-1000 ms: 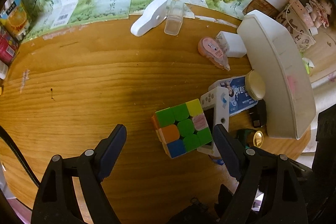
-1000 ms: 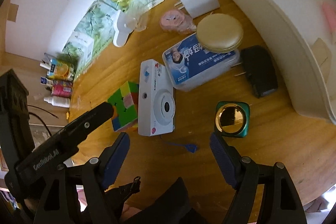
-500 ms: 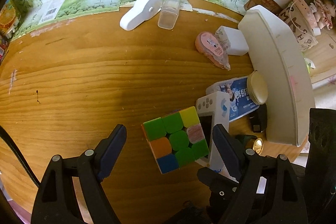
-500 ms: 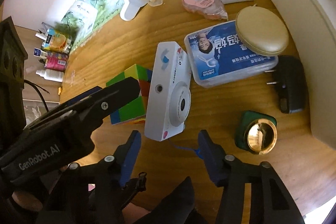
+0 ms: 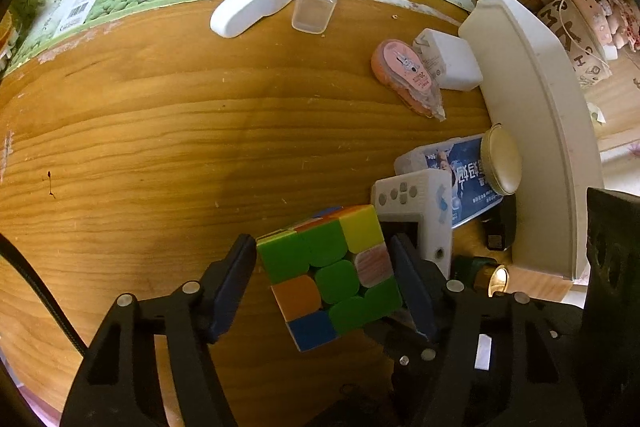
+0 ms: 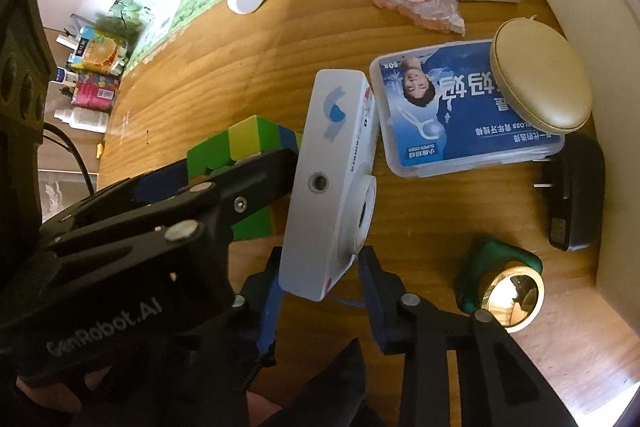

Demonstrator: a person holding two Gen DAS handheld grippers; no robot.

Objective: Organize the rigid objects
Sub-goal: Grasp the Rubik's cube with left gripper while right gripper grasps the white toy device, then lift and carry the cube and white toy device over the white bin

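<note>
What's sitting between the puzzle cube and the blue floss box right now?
The white toy camera, standing on edge between the cube and the floss box, with the right gripper closing around its near end. The right wrist view shows it best.

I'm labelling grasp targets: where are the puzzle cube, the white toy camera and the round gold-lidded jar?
puzzle cube (image 5: 332, 273), left wrist view, green centre tile.
white toy camera (image 6: 320, 187), right wrist view, side with screw socket.
gold-lidded jar (image 6: 513, 302), right wrist view, shiny lid.
</note>
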